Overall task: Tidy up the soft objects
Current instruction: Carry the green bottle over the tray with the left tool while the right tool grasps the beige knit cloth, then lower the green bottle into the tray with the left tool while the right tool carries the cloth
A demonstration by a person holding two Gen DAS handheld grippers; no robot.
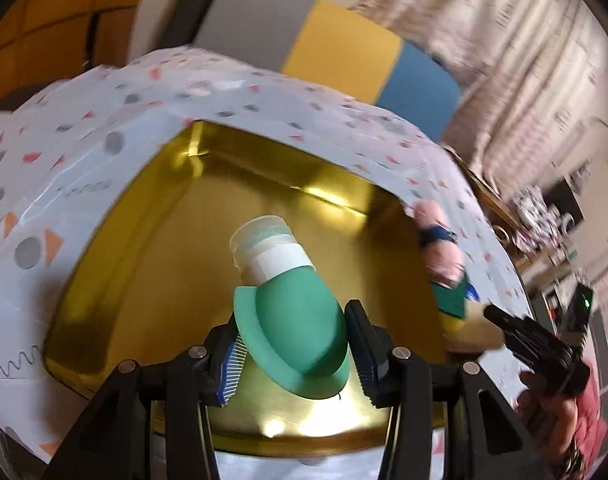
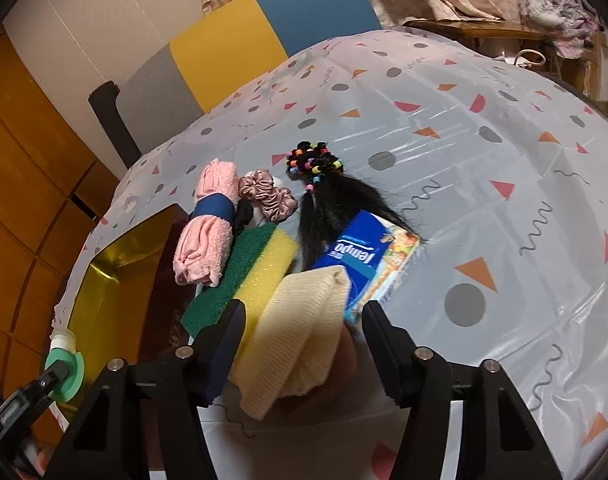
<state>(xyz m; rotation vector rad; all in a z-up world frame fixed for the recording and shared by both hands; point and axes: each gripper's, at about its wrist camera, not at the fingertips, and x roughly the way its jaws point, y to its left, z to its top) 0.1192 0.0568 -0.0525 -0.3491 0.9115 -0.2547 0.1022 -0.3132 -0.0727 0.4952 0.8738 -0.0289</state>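
My left gripper (image 1: 296, 352) is shut on a green silicone squeeze bottle (image 1: 296, 312) with a white collar and clear cap, held above the gold tray (image 1: 152, 240). The bottle also shows in the right wrist view (image 2: 66, 364). My right gripper (image 2: 300, 340) is open, its jaws either side of a cream knitted cloth (image 2: 300, 332) on the table. Behind it lie a yellow-green sponge (image 2: 248, 272), a rolled pink towel with a blue band (image 2: 208, 224), a pink scrunchie (image 2: 268, 194), a black hairpiece with coloured beads (image 2: 324, 192) and a blue tissue pack (image 2: 368, 260).
The table carries a pale patterned plastic cloth (image 2: 464, 160). A grey, yellow and blue chair (image 2: 232, 48) stands behind it. The gold tray shows at the left in the right wrist view (image 2: 104, 276). The right gripper shows at the right edge of the left wrist view (image 1: 536, 340).
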